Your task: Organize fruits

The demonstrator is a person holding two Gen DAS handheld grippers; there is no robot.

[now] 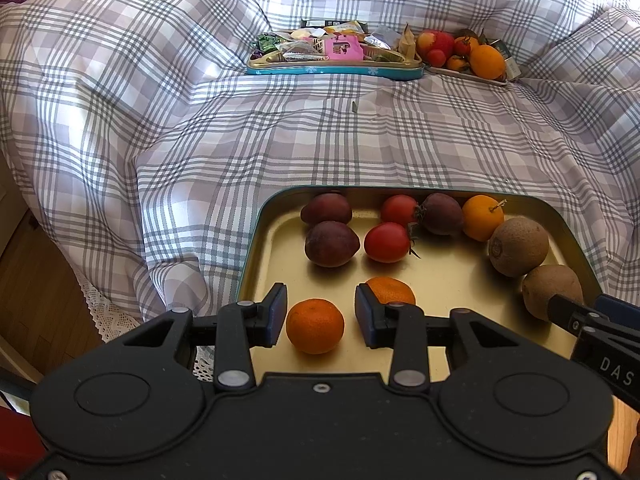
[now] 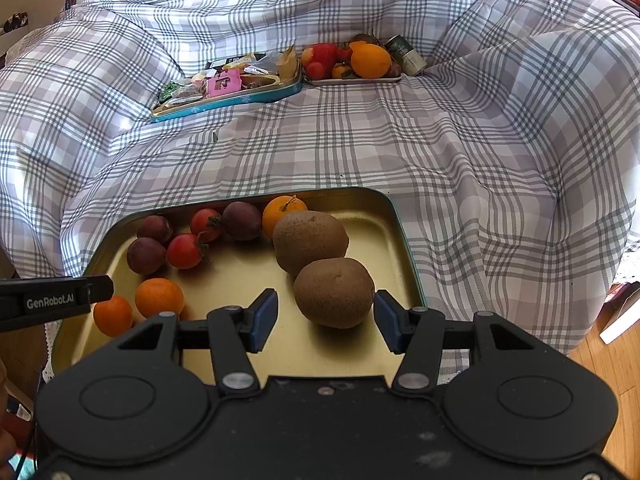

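On my left gripper [image 2: 60, 302], seen from the right wrist, I read "GenRobot.AI" in pale letters along its black side. On my right gripper [image 1: 612, 368], seen from the left wrist, I make out "DAS" (the rest runs off the edge). A sticker on one kiwi [image 1: 518, 246] is too small to read.

A grey, lilac and white plaid is shown on the bedspread [image 1: 240, 128]. The near tray [image 1: 448, 280] is coloured gold inside, with a teal rim. In it, two bright orange mandarins [image 1: 315, 326], two red tomatoes [image 1: 387, 242], dark purple plums [image 1: 331, 243] and matt brown kiwis [image 2: 334, 293] are seen. Blue pads are borne by the black left gripper [image 1: 320, 320]. A pink packet [image 1: 343, 49] is seen in the far teal tray [image 1: 340, 71].
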